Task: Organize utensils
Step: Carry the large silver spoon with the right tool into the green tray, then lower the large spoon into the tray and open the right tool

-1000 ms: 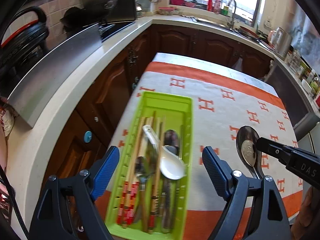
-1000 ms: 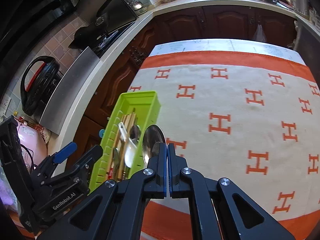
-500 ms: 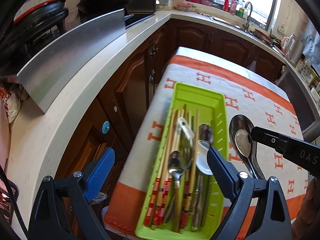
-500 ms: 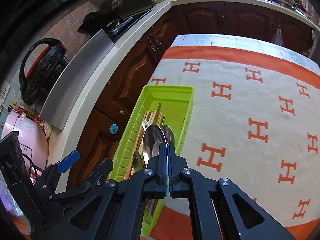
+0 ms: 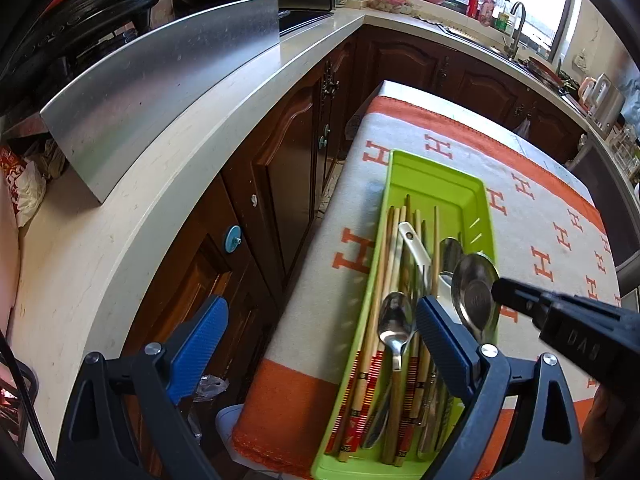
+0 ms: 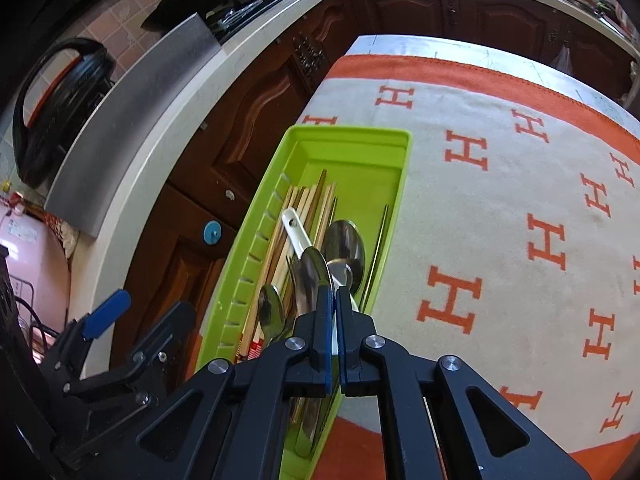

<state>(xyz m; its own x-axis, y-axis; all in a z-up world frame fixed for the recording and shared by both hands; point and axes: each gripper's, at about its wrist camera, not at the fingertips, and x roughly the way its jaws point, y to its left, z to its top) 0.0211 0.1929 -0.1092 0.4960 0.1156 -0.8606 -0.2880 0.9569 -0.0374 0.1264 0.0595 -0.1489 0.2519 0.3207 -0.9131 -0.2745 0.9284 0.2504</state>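
Mid-placement over the green tray of chopsticks and spoons on the patterned cloth. Right gripper clamped on a steel spoon above the tray's right side; left gripper agape, empty. Next, probably: lower, align with the other spoons, release

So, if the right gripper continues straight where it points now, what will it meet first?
Probably the utensils in the green tray. The right gripper holds a steel spoon above the pile, and the white spoon seems nearest, though depth is unclear.
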